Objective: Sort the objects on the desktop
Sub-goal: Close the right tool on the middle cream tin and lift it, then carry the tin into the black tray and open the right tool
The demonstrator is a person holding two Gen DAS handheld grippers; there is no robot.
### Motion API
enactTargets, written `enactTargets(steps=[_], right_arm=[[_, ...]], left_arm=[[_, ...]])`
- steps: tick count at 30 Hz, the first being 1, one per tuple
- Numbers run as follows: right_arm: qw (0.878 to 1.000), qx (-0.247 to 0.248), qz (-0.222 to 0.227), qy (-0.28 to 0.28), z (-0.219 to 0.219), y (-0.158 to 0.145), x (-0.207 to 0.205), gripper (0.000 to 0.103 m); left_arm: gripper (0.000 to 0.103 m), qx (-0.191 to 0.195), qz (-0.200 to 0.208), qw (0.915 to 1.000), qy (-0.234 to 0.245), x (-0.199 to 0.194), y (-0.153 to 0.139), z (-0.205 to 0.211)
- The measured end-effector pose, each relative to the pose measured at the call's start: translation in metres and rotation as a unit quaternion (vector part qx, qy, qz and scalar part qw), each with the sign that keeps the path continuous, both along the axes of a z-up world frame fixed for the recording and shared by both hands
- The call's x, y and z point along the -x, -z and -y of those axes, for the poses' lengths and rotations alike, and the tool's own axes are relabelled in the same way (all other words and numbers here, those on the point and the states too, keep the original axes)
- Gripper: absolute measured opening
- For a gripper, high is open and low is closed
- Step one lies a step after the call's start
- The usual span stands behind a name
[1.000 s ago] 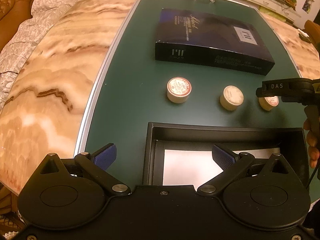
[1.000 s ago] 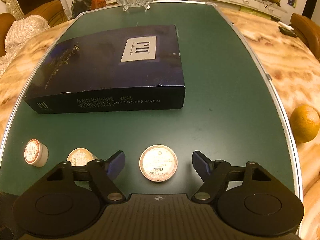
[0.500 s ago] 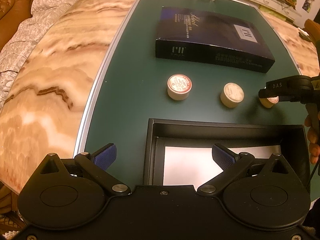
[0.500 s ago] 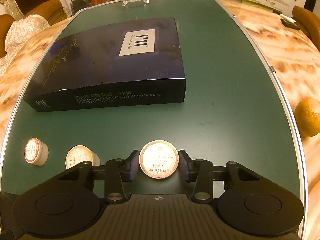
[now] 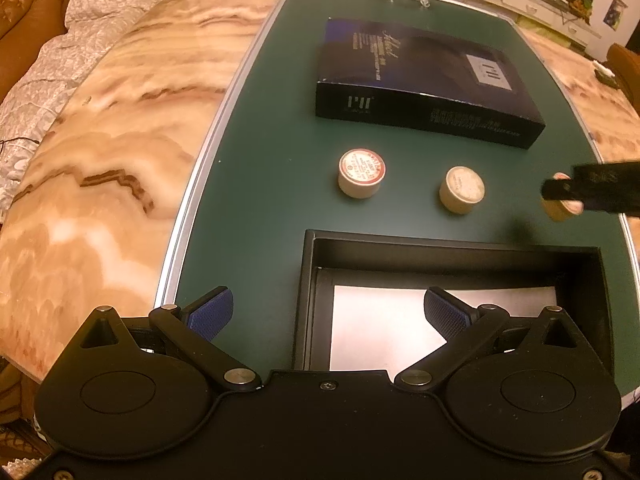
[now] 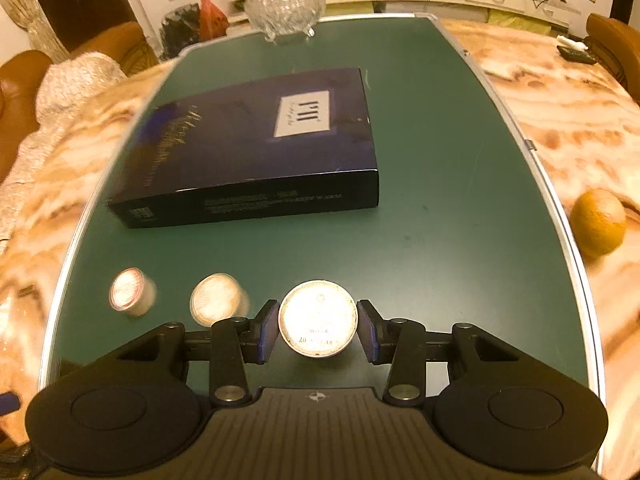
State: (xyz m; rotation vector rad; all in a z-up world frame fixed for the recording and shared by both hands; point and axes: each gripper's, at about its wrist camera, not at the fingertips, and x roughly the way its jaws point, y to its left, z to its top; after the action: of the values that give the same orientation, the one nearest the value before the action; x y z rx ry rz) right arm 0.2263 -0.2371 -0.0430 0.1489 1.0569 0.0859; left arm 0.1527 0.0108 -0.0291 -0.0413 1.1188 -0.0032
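Observation:
Three small round cream pots are on the green mat. My right gripper (image 6: 317, 330) is shut on the rightmost pot (image 6: 318, 318) and holds it lifted above the mat; in the left wrist view that pot (image 5: 560, 210) hangs under the right gripper's black finger. The middle pot (image 5: 462, 189) (image 6: 216, 299) and the red-rimmed pot (image 5: 362, 172) (image 6: 130, 291) stand on the mat. An open black box (image 5: 452, 250) with a pale floor lies in front of my left gripper (image 5: 327, 312), which is open and empty over the box's near left corner.
A large dark blue closed box (image 5: 424, 80) (image 6: 256, 148) lies behind the pots. A glass bowl (image 6: 286, 4) stands at the mat's far end. An orange (image 6: 598, 222) rests on the marble table (image 5: 100, 160) right of the mat.
My right gripper closed on the rightmost pot and lifted it off the mat, moving back a little. My left gripper stayed open and barely moved.

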Motion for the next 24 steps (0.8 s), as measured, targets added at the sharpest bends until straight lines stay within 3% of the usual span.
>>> enactTargets(steps=[8,24], right_arm=[[1.0,0.003,-0.001,-0.015,-0.004,-0.021,0.062,0.045],[0.994,0.079,-0.068,-0.027,-0.029,0.027,0.098,0.045]], left_arm=[[0.103,0.015,0.005,0.9999,0.003,0.017,-0.007,-0.006],[0.103,0.027,0.004,0.9996,-0.003,0.03,-0.01,-0.018]])
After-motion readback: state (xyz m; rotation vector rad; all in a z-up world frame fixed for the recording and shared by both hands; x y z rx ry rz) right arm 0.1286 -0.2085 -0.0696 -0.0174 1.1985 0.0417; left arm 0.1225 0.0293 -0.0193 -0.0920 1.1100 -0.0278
